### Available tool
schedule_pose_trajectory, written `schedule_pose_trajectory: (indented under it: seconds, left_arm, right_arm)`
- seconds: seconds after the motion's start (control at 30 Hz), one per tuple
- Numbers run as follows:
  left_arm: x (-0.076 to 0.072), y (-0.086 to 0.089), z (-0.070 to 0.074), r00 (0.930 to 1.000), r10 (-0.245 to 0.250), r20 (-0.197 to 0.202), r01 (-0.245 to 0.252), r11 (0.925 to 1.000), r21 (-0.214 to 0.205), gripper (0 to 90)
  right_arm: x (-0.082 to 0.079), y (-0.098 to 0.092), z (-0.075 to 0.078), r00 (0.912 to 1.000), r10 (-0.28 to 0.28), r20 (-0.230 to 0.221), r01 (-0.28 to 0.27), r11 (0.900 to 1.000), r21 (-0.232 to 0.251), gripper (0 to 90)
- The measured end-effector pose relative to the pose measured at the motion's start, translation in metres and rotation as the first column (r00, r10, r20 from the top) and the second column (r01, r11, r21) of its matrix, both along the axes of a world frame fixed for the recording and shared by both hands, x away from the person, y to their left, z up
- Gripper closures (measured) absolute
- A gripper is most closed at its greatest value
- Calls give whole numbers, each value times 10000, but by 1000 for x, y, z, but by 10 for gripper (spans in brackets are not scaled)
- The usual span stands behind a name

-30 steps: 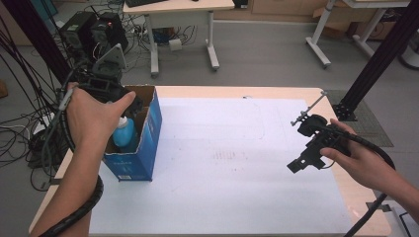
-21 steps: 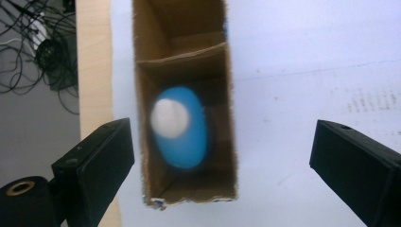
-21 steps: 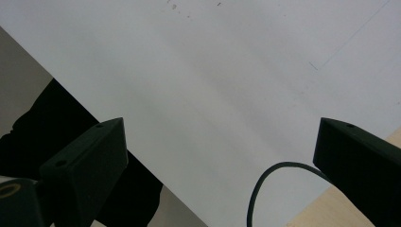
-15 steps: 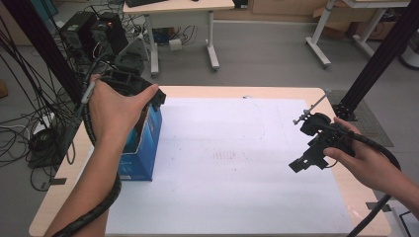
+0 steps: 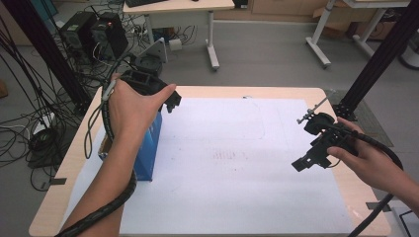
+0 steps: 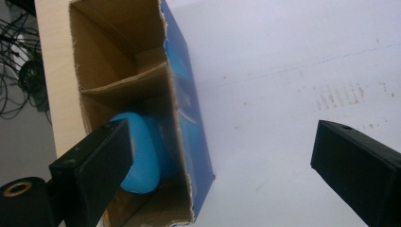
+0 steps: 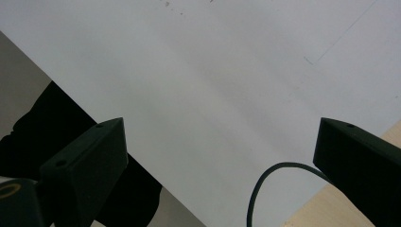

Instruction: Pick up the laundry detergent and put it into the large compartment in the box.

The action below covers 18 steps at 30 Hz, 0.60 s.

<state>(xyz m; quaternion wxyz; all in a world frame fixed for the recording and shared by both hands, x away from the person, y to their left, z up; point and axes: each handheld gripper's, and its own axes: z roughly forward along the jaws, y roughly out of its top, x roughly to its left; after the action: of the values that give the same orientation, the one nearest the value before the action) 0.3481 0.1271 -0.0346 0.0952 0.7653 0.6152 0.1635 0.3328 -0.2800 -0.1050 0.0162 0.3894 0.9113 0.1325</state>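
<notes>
blue object [image 6: 140,151] half hidden in box [image 6: 184,118] — identity unclear

My left gripper [image 5: 170,102] hangs at ten o'clock, above the box [image 5: 148,148] on the sheet [image 5: 232,163]; a bottle [image 6: 139,153] lies in the box. My right gripper [image 5: 302,163] sits at three o'clock.

The left gripper [image 5: 170,101] is held up in the left hand [image 5: 131,106], jaws just opened wide, nothing between them. The right hand [image 5: 363,158] holds the right gripper [image 5: 302,164] low, jaws apart.
</notes>
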Motion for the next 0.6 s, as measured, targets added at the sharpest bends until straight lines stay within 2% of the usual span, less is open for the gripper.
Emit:
schedule_pose_trajectory:
  seconds: [0.6]
  left_arm:
    - [7, 1, -8, 9999, -79, -121, 79, 10000, 20, 68]
  right_arm:
    - [6, 6, -3, 9999, 55, -90, -56, 10000, -22, 38]
